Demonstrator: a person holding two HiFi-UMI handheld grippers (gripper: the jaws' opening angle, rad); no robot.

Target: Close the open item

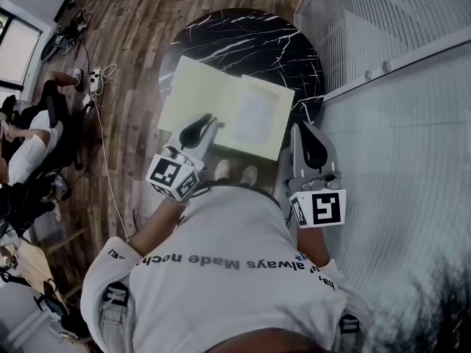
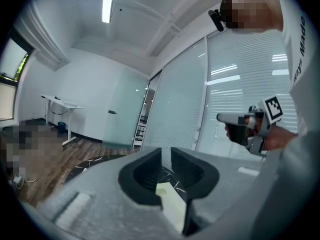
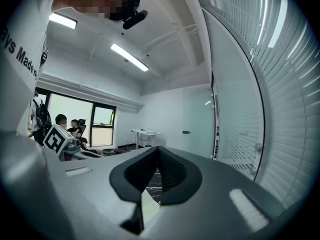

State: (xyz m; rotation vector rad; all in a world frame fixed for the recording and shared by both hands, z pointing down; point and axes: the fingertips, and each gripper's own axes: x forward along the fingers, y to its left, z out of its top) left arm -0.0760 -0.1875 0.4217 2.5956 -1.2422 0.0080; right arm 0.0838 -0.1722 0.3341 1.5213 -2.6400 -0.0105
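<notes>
A pale yellow folder (image 1: 199, 94) lies open and flat on a round black marble table (image 1: 243, 39), with a white sheet (image 1: 256, 112) on its right half. My left gripper (image 1: 212, 123) reaches over the folder's near edge at the middle. Its jaws stand a narrow gap apart with nothing between them, and the yellow folder (image 2: 170, 196) shows below the gap. My right gripper (image 1: 310, 132) hovers just off the folder's right edge, level, shut on nothing. A strip of the folder (image 3: 149, 204) shows under its jaws.
A frosted glass wall with blinds (image 1: 383, 50) runs close along the right of the table. Cables (image 1: 99, 79) lie on the wooden floor at the left, and seated people (image 1: 29, 138) are farther left. The person's shoes (image 1: 235, 173) stand at the table's near edge.
</notes>
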